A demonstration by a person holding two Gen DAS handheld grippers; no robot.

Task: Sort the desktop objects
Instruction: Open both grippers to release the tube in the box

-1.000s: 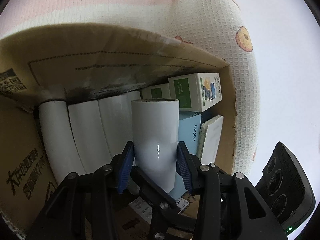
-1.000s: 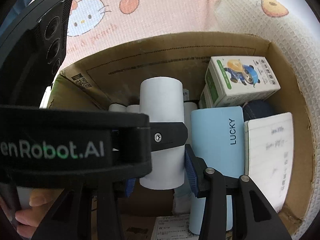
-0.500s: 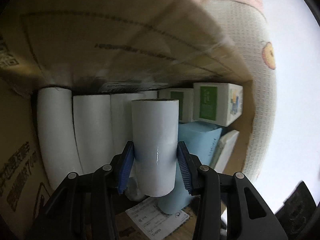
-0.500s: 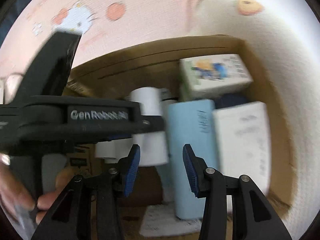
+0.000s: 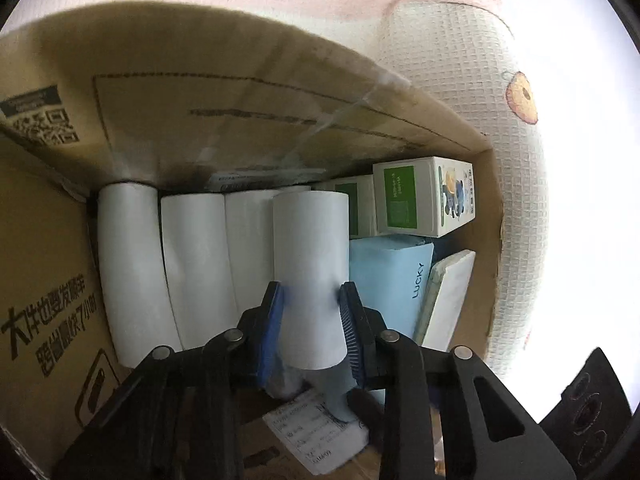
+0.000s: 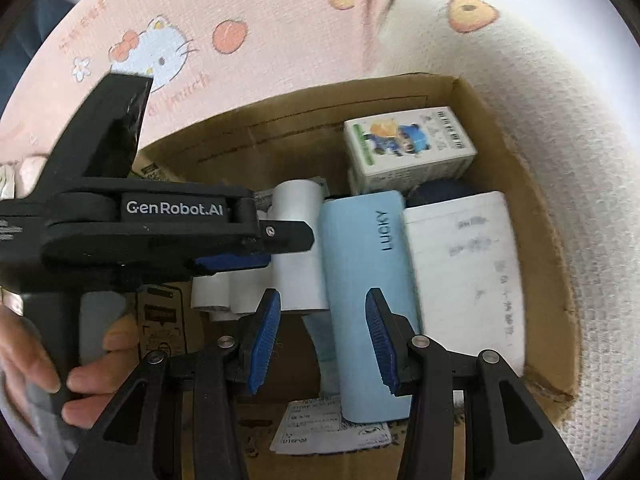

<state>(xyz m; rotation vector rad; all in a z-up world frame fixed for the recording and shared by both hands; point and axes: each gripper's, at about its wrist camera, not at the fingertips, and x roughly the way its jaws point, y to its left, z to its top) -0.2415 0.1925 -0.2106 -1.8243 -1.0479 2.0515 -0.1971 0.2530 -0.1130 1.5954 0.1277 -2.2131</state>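
A white paper roll (image 5: 310, 264) stands upright in the cardboard box (image 5: 240, 92), in front of a row of like white rolls (image 5: 192, 264). My left gripper (image 5: 311, 320) has its blue pads on both sides of that roll, and its jaws are closing on it. In the right wrist view the same roll (image 6: 298, 240) shows behind the left gripper's black housing (image 6: 172, 236). My right gripper (image 6: 322, 340) hangs open and empty above the box, over the light blue LUCKY box (image 6: 368, 280).
Green-and-white cartons (image 6: 408, 152) fill the far right corner, with a white notepad (image 6: 464, 272) beside the blue box. A printed slip (image 5: 320, 432) lies on the box floor. A person's hand (image 6: 52, 364) holds the left gripper. Patterned cloth (image 6: 160, 48) surrounds the box.
The left jaws have narrowed on the white roll. My right gripper has lifted and slid right, away from the roll and over the blue box.
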